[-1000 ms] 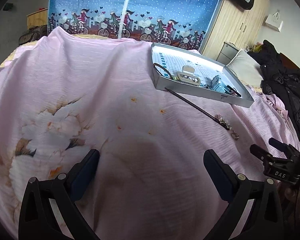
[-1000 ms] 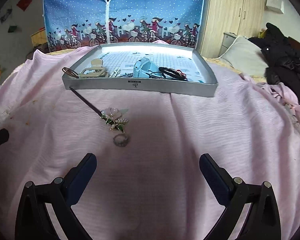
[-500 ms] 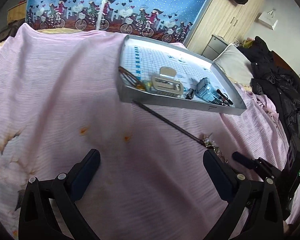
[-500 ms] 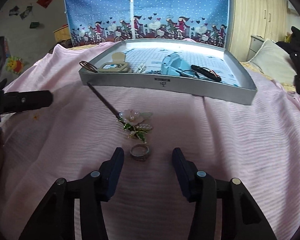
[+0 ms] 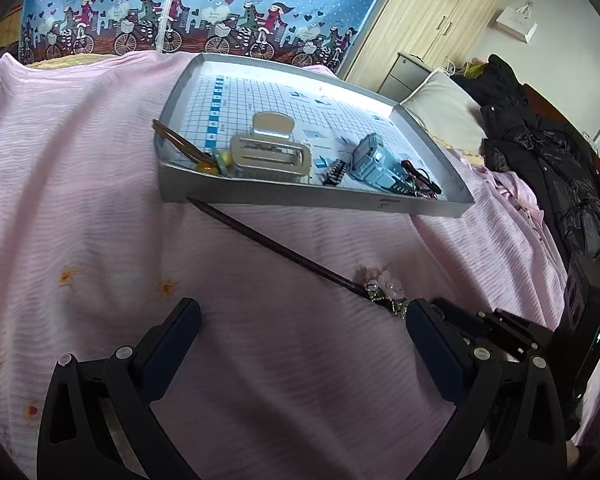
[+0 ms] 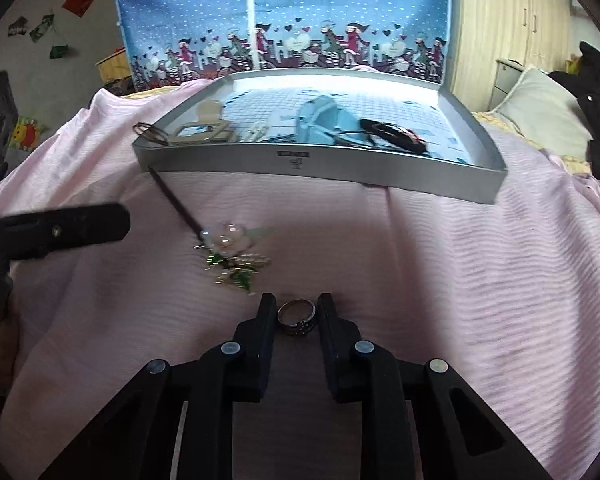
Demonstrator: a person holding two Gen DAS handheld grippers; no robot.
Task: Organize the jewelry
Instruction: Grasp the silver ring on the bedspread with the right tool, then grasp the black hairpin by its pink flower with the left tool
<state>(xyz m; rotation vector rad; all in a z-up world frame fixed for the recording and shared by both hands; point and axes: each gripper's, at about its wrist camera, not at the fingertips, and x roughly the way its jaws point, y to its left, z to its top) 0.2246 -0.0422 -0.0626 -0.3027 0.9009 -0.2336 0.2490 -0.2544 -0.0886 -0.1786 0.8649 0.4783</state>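
Pink bedsheet (image 6: 440, 280) covers the whole work surface, and both grippers sit low over its near part. One grey tray (image 6: 320, 168) rests on the sheet at the far centre.

Left gripper (image 5: 300, 344): jaws spread wide, nothing between them, pointing toward the tray. Its left finger (image 6: 60, 230) also enters the right wrist view from the left edge, just left of the hairpin.

Right gripper (image 6: 296, 320): jaws drawn close together on either side of one ring (image 6: 297, 317). The ring lies on the sheet between the fingertips; whether the pads actually touch it cannot be told.

Item count, largest first:
- One hairpin (image 5: 284, 254) with a dark stick, lying diagonally on the sheet. Its tip is just beside the near left corner of the tray; its flower ornament (image 6: 232, 252) lies just beyond the ring, slightly to the left.
- One blue hair claw (image 5: 374, 164) inside the tray, right of centre.
- One beige clip (image 5: 272, 156) inside the tray, left of centre.
- One brown hoop (image 5: 178, 142) at the near left corner of the tray, leaning over the rim.
- One dark hair tie (image 6: 392, 136) inside the tray, right of the blue claw.
- Smaller pieces in the tray are too small to identify.
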